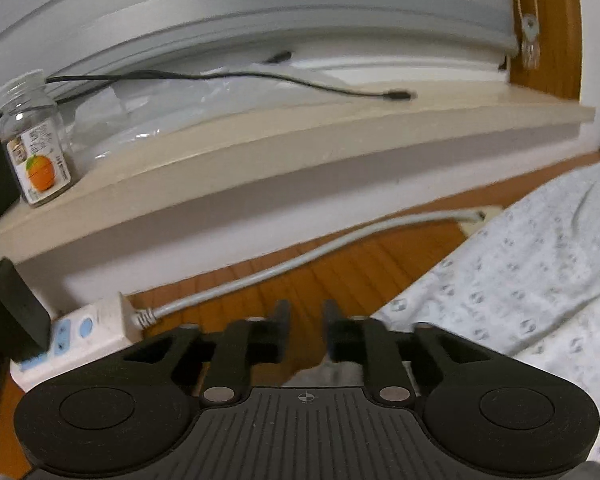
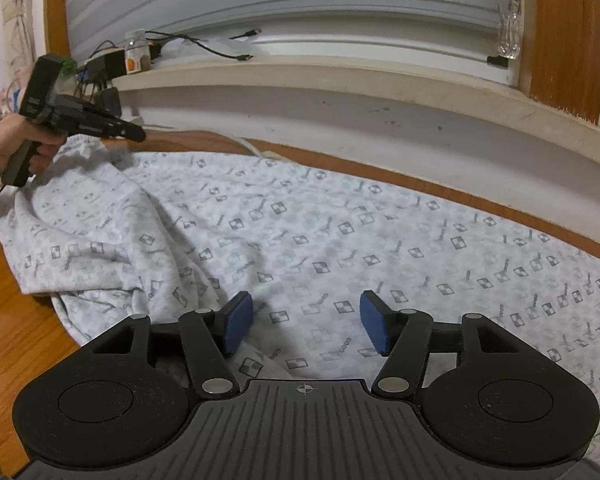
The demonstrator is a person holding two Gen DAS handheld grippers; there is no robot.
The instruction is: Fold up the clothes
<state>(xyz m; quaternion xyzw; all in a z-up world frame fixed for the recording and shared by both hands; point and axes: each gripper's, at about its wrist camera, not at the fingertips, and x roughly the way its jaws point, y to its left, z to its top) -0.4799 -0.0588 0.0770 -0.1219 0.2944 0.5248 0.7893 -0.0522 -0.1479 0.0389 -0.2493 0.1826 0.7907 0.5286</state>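
1. A pale grey garment (image 2: 300, 240) printed with small checkered squares lies spread across a wooden floor (image 2: 12, 320), below a window sill (image 2: 340, 76). Its left part is bunched into folds; the rest lies fairly flat.
2. The right gripper (image 2: 306, 326) hovers low over the near middle of the garment. Its jaws stand wide, blue pads (image 2: 238, 322) apart, nothing clamped between them.
3. The left gripper (image 2: 134, 134), held in a hand (image 2: 16, 144), sits at the garment's far left edge. In its own view its jaws (image 1: 306, 328) stand narrowly apart over bare floor, holding nothing, the garment just to the right.
4. A white power strip (image 1: 84, 336) lies on the floor under the sill.
5. A clear bottle (image 1: 36, 140) with an orange label stands on the sill beside a black cable (image 1: 260, 76).
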